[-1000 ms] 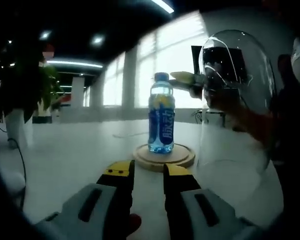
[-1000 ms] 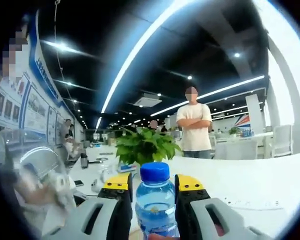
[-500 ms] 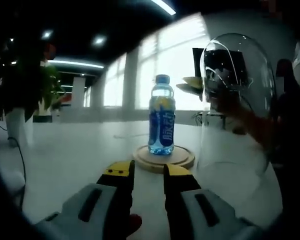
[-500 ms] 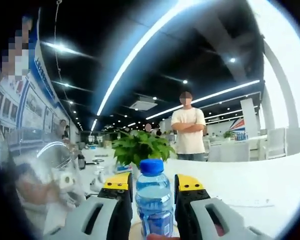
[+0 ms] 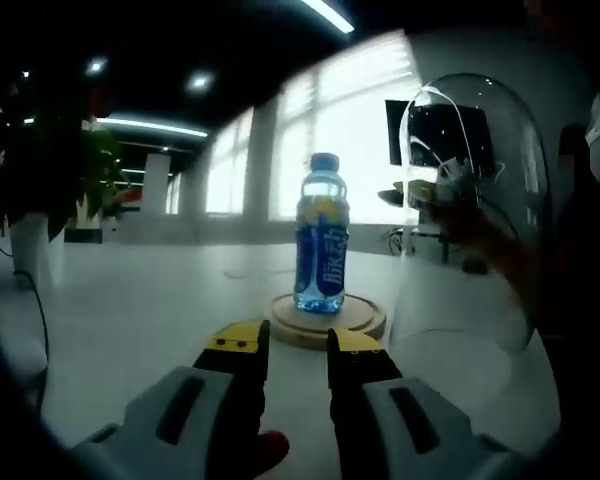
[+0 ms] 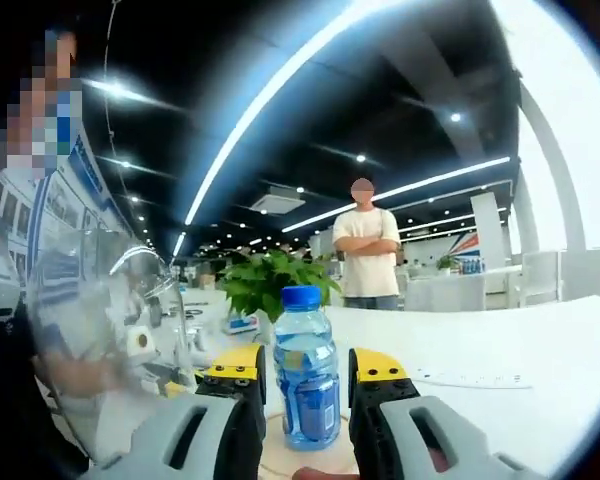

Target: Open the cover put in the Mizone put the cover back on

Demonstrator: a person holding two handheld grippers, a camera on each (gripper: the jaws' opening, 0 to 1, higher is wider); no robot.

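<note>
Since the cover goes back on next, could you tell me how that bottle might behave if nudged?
The bottle is tall and narrow on a small wooden base, so it probably tips easily. It looks full, so likely fairly heavy. Being round, it would probably roll.

The left gripper point(image 5: 296, 350) has two black jaws with yellow tips on pale grey moulded housings with dark slots. The right gripper point(image 6: 302, 363) looks identical: black jaws, yellow tips, grey housings.

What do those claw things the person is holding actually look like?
Each is a two-jaw tool. The left gripper and right gripper look alike: light grey moulded bodies with dark slots, black jaws capped with yellow tips, and a small red part showing at the bottom between the jaws.
</note>
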